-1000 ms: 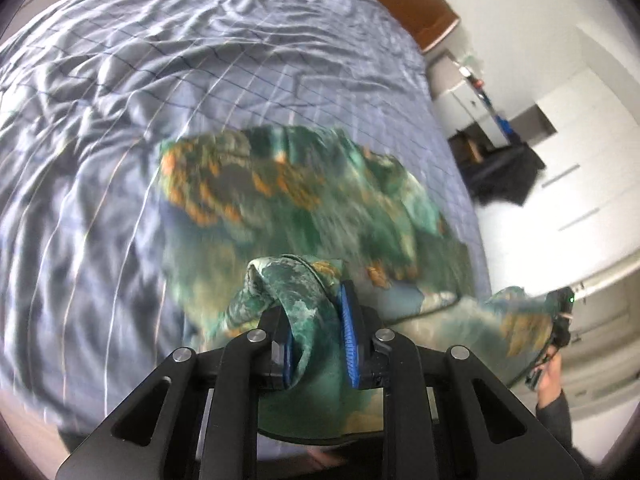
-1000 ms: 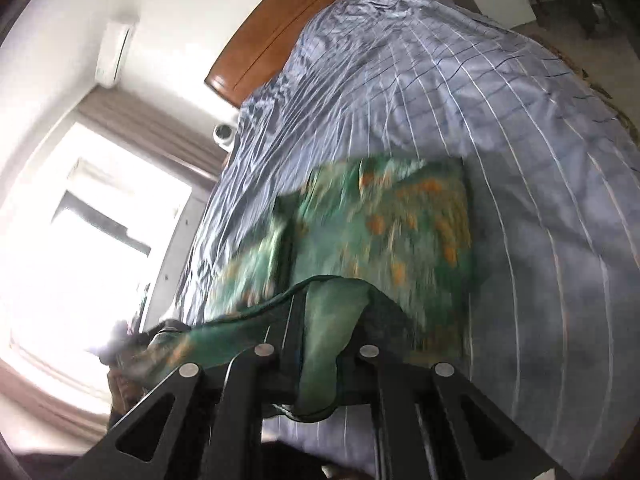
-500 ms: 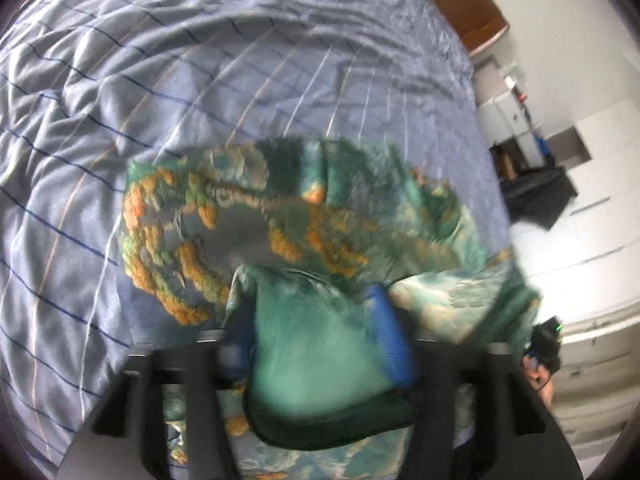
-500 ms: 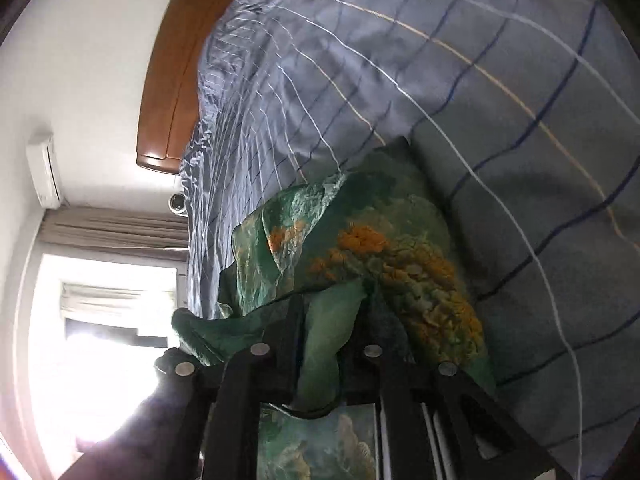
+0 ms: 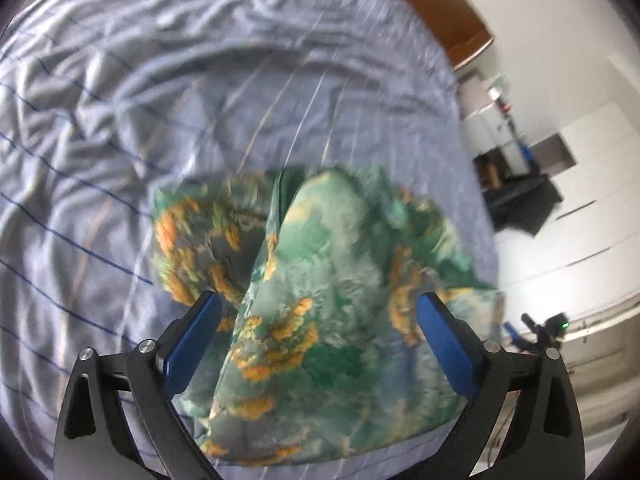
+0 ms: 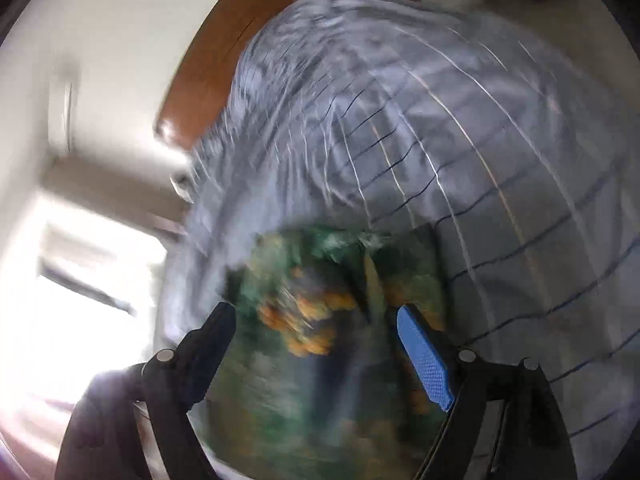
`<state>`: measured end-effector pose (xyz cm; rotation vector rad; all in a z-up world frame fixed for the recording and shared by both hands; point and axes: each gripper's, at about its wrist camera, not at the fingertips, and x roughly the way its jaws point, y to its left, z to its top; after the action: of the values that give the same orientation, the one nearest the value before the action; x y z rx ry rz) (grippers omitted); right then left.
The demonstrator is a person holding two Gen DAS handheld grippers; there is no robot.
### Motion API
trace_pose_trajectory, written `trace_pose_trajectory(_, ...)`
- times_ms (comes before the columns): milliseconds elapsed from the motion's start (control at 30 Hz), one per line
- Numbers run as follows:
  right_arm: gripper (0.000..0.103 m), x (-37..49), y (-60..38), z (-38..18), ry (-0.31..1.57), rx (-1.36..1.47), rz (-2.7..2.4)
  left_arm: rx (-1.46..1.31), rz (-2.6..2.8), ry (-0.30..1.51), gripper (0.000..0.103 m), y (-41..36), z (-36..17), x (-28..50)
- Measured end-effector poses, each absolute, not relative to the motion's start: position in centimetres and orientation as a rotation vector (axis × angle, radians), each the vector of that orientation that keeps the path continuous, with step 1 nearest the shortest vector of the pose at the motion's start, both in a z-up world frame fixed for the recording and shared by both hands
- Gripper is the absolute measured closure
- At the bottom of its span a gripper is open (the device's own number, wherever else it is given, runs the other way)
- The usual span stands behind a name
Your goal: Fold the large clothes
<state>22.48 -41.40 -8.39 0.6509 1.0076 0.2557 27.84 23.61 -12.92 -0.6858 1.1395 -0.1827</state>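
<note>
Step in hand, by my judgement: a fold is laid and both claws stand released over it; no cloth is pinched in either.

The left claw (image 5: 318,310) has its jaws wide apart, blue pads at lower left and lower right of its frame. The green and orange garment (image 5: 320,312) lies on the bed (image 5: 100,128) directly ahead of and below them, filling the lower centre, with a raised flap running up the middle toward centre frame.

The right claw (image 6: 316,322) is likewise spread apart. The garment (image 6: 320,340) sits between and beyond its fingers in the lower centre of a heavily blurred frame. Whether either claw touches the cloth cannot be told.

The striped bed (image 6: 480,160) sheet fills the upper half of both views, with the wooden headboard (image 5: 440,8) at upper right in the left view.

Next move, as I judge it: choose an edge of the bundle, close on it, and carry it across for a further fold. The cloth looks thin and slippery, so a shallow pinch may slip.
</note>
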Motion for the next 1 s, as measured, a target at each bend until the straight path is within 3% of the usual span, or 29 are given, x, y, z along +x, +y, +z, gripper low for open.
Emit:
trace_pose_trajectory(100,0.018,23.0,-38.3,-9.1,1.057,0.432,0.228,-0.572,-0.109,1.159,0.011,21.4,-14.5,29.8)
trace_pose_trajectory(200,0.019,23.5,-36.4,-9.9,1.048,0.351,0.193,-0.472,-0.089,1.195,0.044,19.0,-15.8,31.4)
trace_pose_trajectory(233,0.030,23.6,-36.0,-10.1,1.048,0.334,0.189,-0.413,-0.062,1.208,0.070,18.1,-16.1,31.5)
trace_pose_trajectory(267,0.044,23.9,-35.4,-10.3,1.049,0.296,0.168,-0.334,-0.030,1.210,0.088,17.3,-16.1,31.5)
trace_pose_trajectory(300,0.083,24.0,-34.9,-10.4,1.054,0.248,0.139,-0.302,-0.023,1.204,0.089,17.0,-16.0,31.2)
trace_pose_trajectory(333,0.089,24.1,-34.5,-10.5,1.061,0.208,0.112,-0.290,-0.009,1.174,0.093,16.9,-15.3,30.6)
trace_pose_trajectory(667,0.091,23.2,-29.8,0.3,0.726,-0.088,0.052,-0.209,0.080,0.845,0.094,18.3,-5.2,30.7)
trace_pose_trajectory(833,0.091,27.8,-28.8,1.1,0.681,-0.125,-0.024,-0.142,0.164,0.816,0.094,17.5,-7.6,34.8)
trace_pose_trajectory(1000,0.091,31.4,-27.9,-4.7,0.774,-0.206,-0.092,-0.094,0.212,0.876,0.094,17.3,-13.9,36.5)
